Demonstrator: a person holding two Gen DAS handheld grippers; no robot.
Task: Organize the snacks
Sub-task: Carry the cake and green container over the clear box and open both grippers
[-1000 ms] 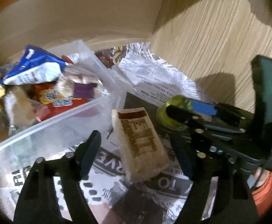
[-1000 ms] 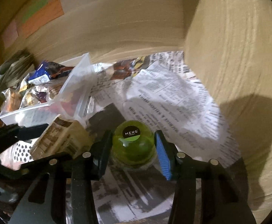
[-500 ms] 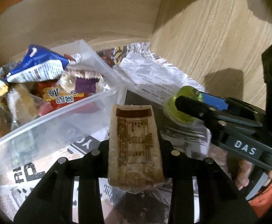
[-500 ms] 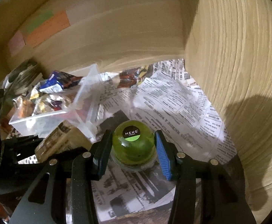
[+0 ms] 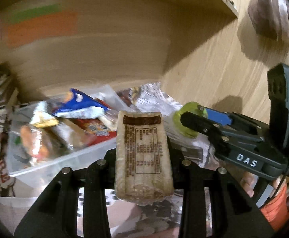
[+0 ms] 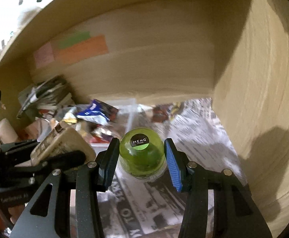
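My left gripper (image 5: 142, 156) is shut on a beige wrapped snack bar (image 5: 142, 152) with a brown printed label, held up above the newspaper. The bar also shows at the left of the right wrist view (image 6: 59, 146). My right gripper (image 6: 141, 156) is shut on a green domed jelly cup (image 6: 141, 154) with a black "MENG" sticker, lifted off the newspaper. The cup and right gripper show in the left wrist view (image 5: 192, 119), to the right of the bar. A clear plastic bin (image 5: 45, 164) full of snack packets sits left of both grippers.
Newspaper (image 6: 200, 130) lines the wooden shelf floor. A wooden side wall (image 6: 263, 99) stands close on the right and a back wall (image 6: 144, 59) behind, with coloured sticky notes (image 6: 81, 47). A stack of magazines (image 6: 45, 95) lies at the far left.
My left gripper closed on the snack bar and lifted it. Both grippers have risen and pulled back from the shelf floor with their snacks.
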